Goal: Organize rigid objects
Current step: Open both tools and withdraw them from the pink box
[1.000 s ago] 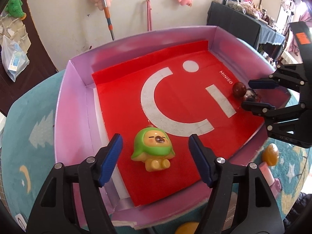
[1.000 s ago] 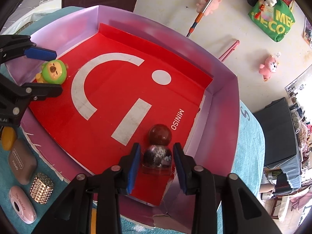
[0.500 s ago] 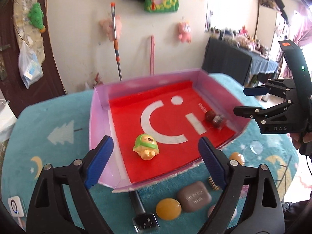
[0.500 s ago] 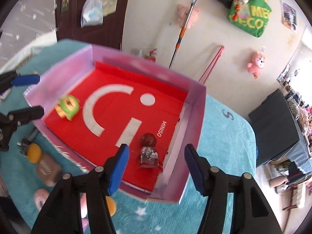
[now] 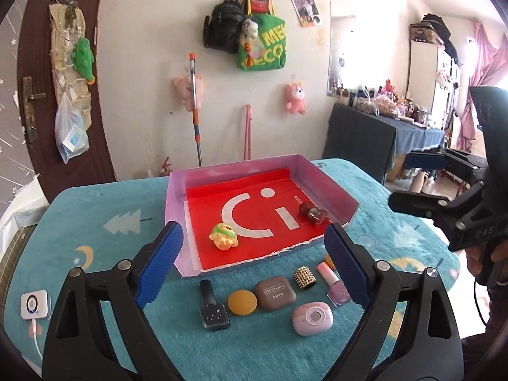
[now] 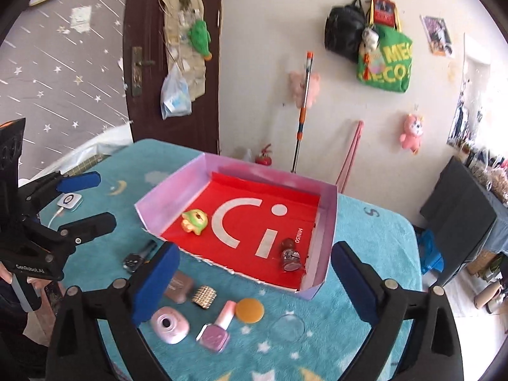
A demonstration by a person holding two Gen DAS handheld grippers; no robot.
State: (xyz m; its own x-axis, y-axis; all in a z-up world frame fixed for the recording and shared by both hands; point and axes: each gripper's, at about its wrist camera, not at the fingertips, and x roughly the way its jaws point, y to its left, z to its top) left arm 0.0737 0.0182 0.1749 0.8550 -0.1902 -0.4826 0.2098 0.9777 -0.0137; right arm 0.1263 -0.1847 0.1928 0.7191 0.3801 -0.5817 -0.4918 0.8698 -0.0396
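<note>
A pink box (image 5: 175, 209) with a red liner stands on the teal cloth. In it lie a green-hooded toy figure (image 5: 223, 236) near the front left and a dark red-capped bottle (image 5: 312, 213) at the right wall. In front of the box lie several small items: a black nail polish (image 5: 211, 308), an orange disc (image 5: 242, 301), a brown eye-shadow case (image 5: 275, 290), a gold studded cap (image 5: 304, 277), a lilac nail polish (image 5: 333, 282) and a pink compact (image 5: 312, 317). My left gripper (image 5: 252, 233) and right gripper (image 6: 256, 250) hover above them, jaws opening, nothing between them.
A white device (image 5: 34, 301) with a cable lies at the cloth's left edge. A clear round dish (image 6: 287, 327) sits near the orange disc. A person's hand (image 5: 476, 255) holds the right gripper at the table's right side. A dark covered table (image 5: 358, 139) stands behind.
Both grippers have drawn back and up out of the box and opened wide. The toy figure and the red-capped bottle stay behind on the red liner. The items in front came into view.
</note>
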